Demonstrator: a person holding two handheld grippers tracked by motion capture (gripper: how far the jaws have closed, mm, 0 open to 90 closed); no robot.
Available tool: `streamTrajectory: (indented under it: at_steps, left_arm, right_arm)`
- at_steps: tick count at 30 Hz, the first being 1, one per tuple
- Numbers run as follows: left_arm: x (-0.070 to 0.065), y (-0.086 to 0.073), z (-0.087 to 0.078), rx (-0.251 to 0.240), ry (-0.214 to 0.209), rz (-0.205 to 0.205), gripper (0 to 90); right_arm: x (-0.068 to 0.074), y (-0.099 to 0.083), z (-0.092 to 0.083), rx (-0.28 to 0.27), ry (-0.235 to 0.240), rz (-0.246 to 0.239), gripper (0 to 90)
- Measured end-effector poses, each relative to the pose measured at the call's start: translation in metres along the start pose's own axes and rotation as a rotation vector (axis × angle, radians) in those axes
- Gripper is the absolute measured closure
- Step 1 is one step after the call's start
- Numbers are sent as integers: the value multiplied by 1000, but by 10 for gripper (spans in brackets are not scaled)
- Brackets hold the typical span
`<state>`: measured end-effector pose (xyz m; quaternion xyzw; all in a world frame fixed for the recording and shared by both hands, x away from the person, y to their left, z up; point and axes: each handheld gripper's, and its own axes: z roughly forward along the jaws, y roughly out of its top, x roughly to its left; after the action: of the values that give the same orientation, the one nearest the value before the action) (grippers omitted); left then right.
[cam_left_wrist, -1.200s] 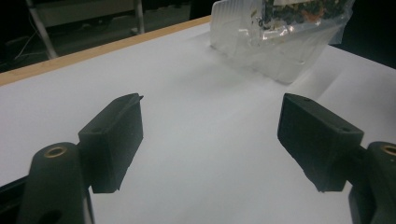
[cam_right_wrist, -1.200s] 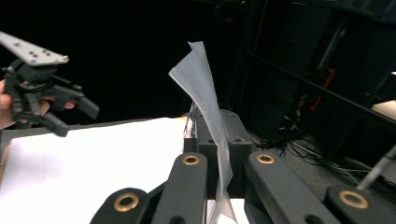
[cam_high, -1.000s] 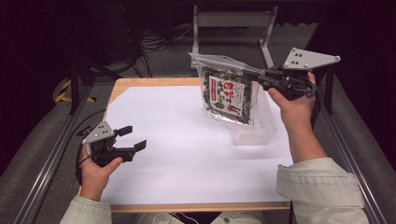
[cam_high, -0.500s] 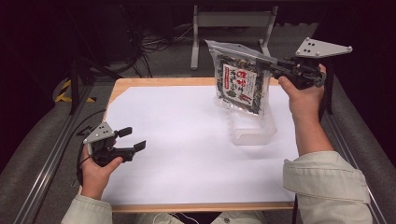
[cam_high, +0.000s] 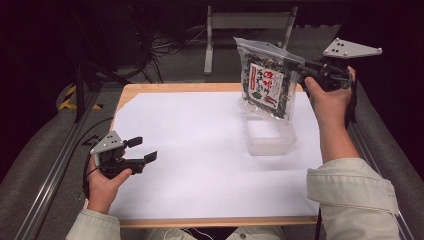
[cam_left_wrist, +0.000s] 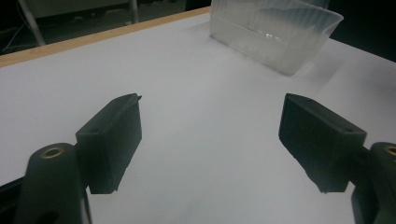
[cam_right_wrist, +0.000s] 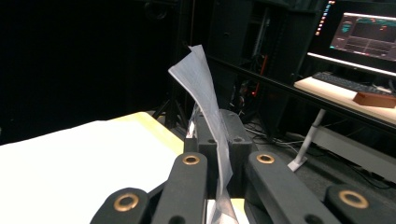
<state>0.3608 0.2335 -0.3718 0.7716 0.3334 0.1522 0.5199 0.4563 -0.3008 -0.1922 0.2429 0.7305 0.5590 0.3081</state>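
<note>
The bag (cam_high: 266, 80) carries a white label with red characters, too small to read, over dark green contents behind clear plastic with a silvery top edge. The right gripper (cam_high: 306, 71) is closed on the bag's top corner, holding it in the air at the far right, above the clear plastic tub (cam_high: 270, 137) on the white table (cam_high: 200, 165). The left gripper (cam_high: 144, 150) is held open, empty, at the near left.

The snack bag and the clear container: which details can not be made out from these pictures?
- Snack bag, high view: print too small to read.
- Same bag, right gripper view: the shut right tongs cover its face; only a thin edge shows.
- Clear container, high view: the hanging bag hides its far end.
- Container, left gripper view: top edge cuts it off.
</note>
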Motion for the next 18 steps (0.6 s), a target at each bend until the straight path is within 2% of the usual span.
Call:
streamTrajectory:
  at_steps: [9, 18]
  left_arm:
    - [0, 0, 1, 1, 2, -2, 229]
    - [0, 0, 3, 7, 7, 0, 241]
  right_arm:
    - [-11, -5, -3, 4, -65, 14, 874]
    - [-17, -9, 1, 16, -122, -4, 873]
